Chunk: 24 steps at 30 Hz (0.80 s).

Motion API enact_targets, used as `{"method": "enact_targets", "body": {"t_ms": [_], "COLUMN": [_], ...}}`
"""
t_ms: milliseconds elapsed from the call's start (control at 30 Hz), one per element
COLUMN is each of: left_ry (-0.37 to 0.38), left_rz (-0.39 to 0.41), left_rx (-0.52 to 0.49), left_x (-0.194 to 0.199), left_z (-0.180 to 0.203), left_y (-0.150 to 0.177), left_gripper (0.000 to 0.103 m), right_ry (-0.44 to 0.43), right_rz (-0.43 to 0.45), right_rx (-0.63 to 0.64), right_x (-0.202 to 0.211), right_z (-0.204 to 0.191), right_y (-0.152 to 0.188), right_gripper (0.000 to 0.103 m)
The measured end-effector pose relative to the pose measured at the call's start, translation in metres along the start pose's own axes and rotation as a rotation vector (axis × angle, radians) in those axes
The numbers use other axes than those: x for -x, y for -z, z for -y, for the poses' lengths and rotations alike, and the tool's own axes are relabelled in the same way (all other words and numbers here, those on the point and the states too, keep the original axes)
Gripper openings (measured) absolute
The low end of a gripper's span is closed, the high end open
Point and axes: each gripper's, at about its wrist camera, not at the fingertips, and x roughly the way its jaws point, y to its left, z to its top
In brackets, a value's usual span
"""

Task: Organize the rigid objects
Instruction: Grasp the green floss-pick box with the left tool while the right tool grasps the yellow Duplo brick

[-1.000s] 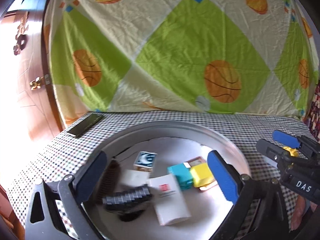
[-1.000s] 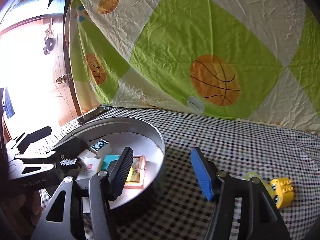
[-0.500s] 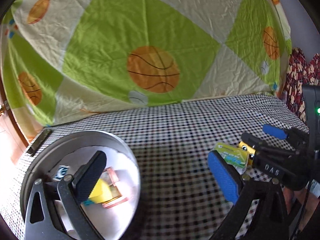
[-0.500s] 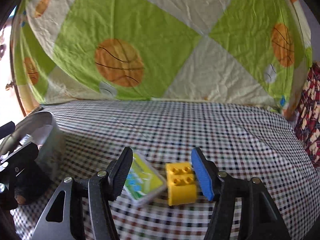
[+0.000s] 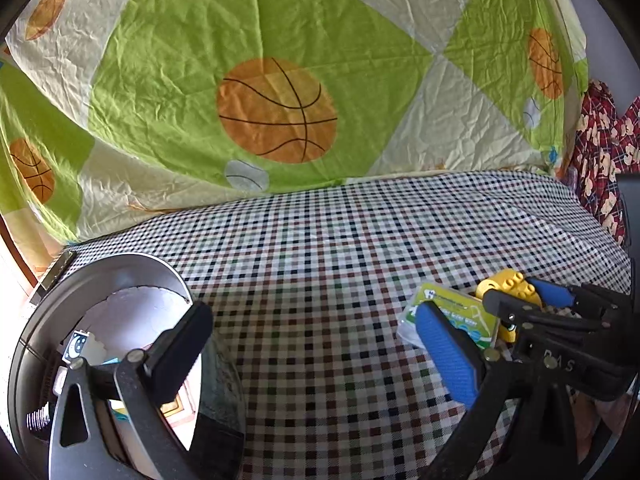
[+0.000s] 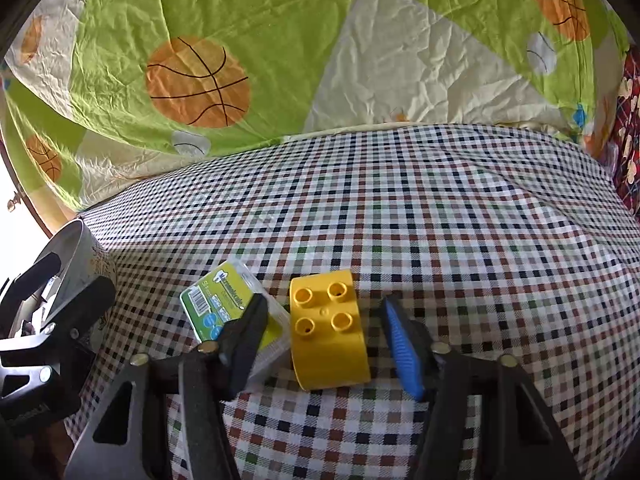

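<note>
We had the right gripper (image 6: 324,344) straddling the yellow toy brick (image 6: 328,334) on the checked bench (image 6: 440,220), its fingers just closing but not yet touching. The brick looked light, stiff and smooth, best pinched across its flat sides. The left gripper (image 5: 312,356) hung open and empty near the round tin (image 5: 24,352).

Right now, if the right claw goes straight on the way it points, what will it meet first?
Most likely the yellow block. It lies on the checked cloth between the open fingers of the right claw, which have just been closing and do not touch it.
</note>
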Motion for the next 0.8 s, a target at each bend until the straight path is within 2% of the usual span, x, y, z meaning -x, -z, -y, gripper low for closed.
{"method": "enact_targets", "body": {"t_ms": [67,300,433,533,667,800], "left_ry": [0.008,0.008,0.005,0.003,0.009,0.0], "left_rz": [0.0,0.001,-0.006,-0.009,-0.003,0.011], "left_rx": [0.0,-0.015,0.003,-0.002,-0.01,0.003], "left_x": [-0.001,-0.003,-0.006,-0.008,-0.008,-0.007], "left_z": [0.001,0.005,0.002,0.002,0.005,0.001], "left_y": [0.0,0.002,0.003,0.003,0.002,0.002], "left_gripper": [0.103,0.103,0.103,0.103,0.103,0.103], "right_ry": [0.001,-0.059,-0.048,0.019,-0.04,-0.025], "right_rz": [0.003,-0.013,-0.012,-0.009,-0.015,0.01], "right_rx": [0.018,0.013,0.011,-0.017,-0.029,0.013], "right_x": [0.001,0.0,0.001,0.004,0.005,0.01], "right_z": [-0.004,-0.002,-0.001,0.011,0.01,0.003], "right_y": [0.001,0.001,0.003,0.003,0.005,0.006], "right_gripper": [0.05,0.05,0.05,0.05,0.05,0.051]}}
